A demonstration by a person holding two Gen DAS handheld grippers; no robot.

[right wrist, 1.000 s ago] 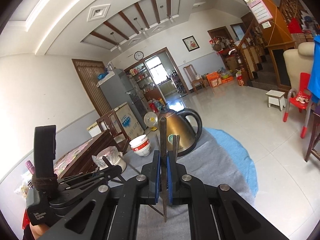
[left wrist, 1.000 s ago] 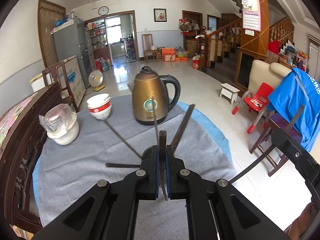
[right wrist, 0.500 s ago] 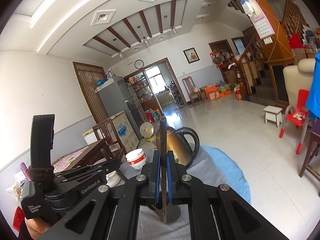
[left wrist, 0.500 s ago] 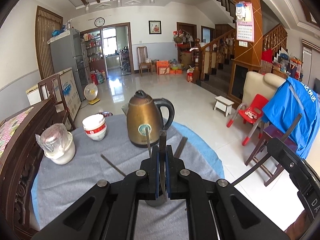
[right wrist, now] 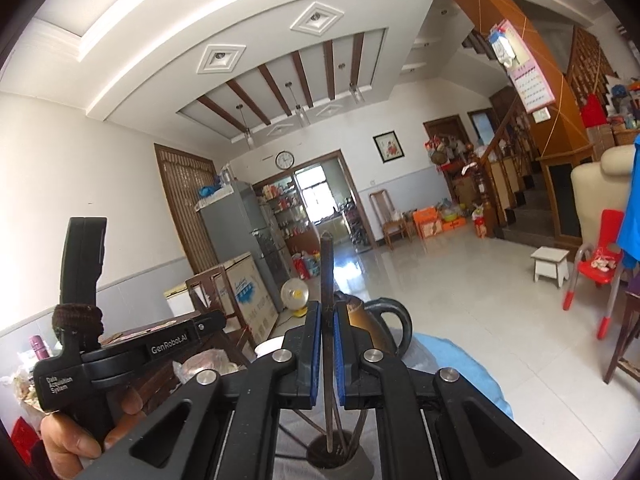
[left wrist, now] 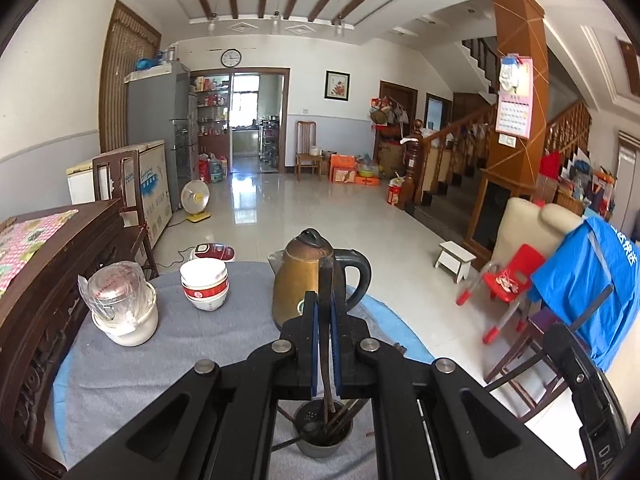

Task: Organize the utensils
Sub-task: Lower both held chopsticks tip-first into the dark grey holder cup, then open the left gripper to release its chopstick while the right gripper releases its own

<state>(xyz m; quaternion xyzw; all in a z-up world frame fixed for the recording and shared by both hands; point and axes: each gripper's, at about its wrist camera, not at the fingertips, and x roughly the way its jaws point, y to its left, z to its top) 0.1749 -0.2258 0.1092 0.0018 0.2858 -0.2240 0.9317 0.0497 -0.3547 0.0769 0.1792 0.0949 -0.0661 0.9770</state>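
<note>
My left gripper (left wrist: pixel 324 304) is shut on a dark chopstick (left wrist: pixel 326 360) that stands upright between the blue pads. Its lower end reaches down into a grey cup (left wrist: pixel 320 446) on the cloth, which holds several other dark chopsticks. My right gripper (right wrist: pixel 327 314) is likewise shut on a dark chopstick (right wrist: pixel 326 264), and that one's tip dips into the same cup (right wrist: pixel 354 466). The two grippers hang side by side over the cup. The left wrist view shows the right tool (left wrist: pixel 576 376) at its right edge.
A brass kettle (left wrist: pixel 300 292) stands just behind the cup on the grey tablecloth (left wrist: pixel 180 352). Stacked bowls (left wrist: pixel 204 284) and a wrapped jar in a white bowl (left wrist: pixel 120 308) sit to the left. A hand (right wrist: pixel 76 440) holds the left tool. Dark wooden furniture (left wrist: pixel 40 300) borders the table's left.
Both grippers have risen and pulled back, each still clamping its chopstick. The cup has come into view beneath the jaws. The loose chopsticks seen on the cloth earlier are gone from view.
</note>
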